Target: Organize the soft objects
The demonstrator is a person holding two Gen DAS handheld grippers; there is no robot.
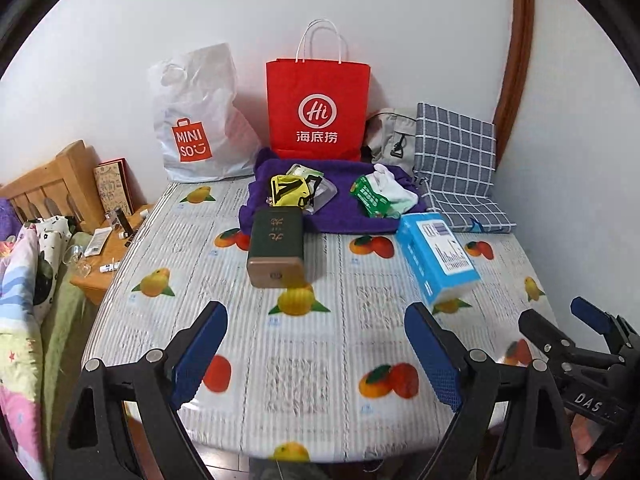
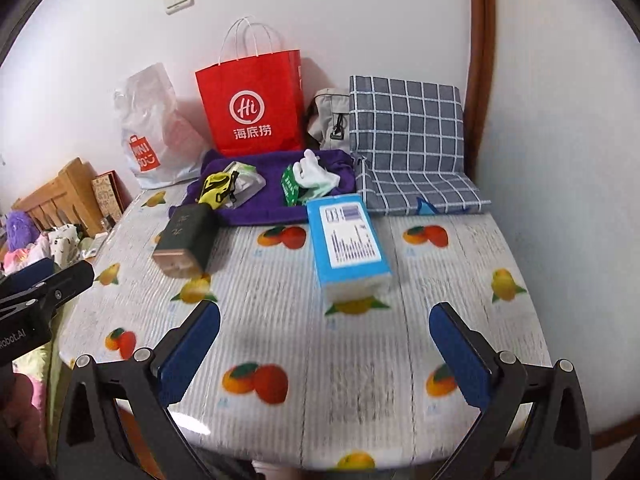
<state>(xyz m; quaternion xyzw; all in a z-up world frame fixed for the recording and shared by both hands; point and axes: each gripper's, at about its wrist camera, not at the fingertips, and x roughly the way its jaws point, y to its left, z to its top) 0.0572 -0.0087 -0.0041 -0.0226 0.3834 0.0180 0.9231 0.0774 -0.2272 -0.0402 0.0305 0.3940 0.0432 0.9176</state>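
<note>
White wall (image 1: 400,8) behind fruit-print table (image 1: 320,344) w/ bags; left tongs (image 1: 316,344) & right tongs (image 2: 325,344) both apart, empty.

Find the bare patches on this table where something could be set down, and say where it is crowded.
Free: the near table in front of the green tin and blue tissue pack, and the strip between them. Crowded: the back, with the purple cloth, bags and checked cushion.
</note>
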